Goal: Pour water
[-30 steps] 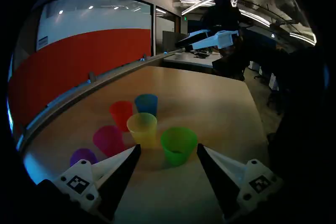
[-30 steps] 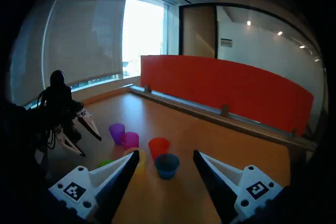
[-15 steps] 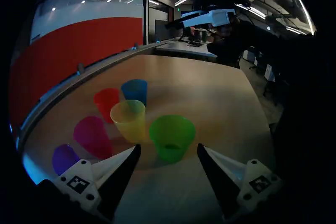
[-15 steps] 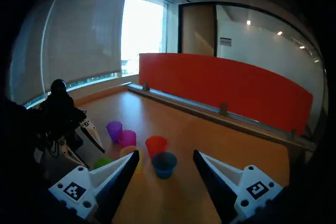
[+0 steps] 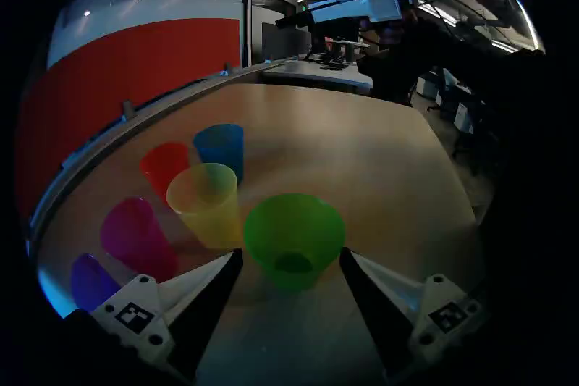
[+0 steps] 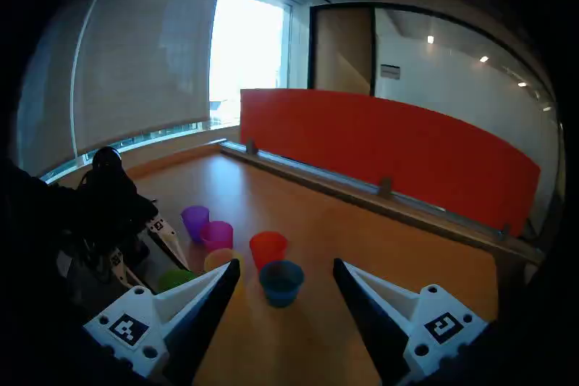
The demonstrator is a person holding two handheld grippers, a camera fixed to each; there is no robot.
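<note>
The wooden tabletop (image 5: 376,154) carries six plastic cups in a close cluster, with a red panel (image 6: 405,147) along its far edge. In the right gripper view a person's dark arm (image 6: 43,241) at 9 o'clock is too dim to make out.

The left gripper (image 5: 289,250) has its jaws spread wide and empty. The green cup (image 5: 293,237) stands upright between the tips at 6 o'clock, and I cannot tell whether they touch it. The right gripper (image 6: 284,263) is likewise released, with the blue cup (image 6: 281,283) just beyond its tips.

The yellow cup (image 5: 206,201) sits at the green one's 10 o'clock, the red cup (image 5: 165,165) and pink cup (image 5: 134,234) farther left. The purple cup (image 5: 88,281) at 8 o'clock is cut off by a finger. A dark patch lies in the green cup's bottom; whether it is water is unclear.
</note>
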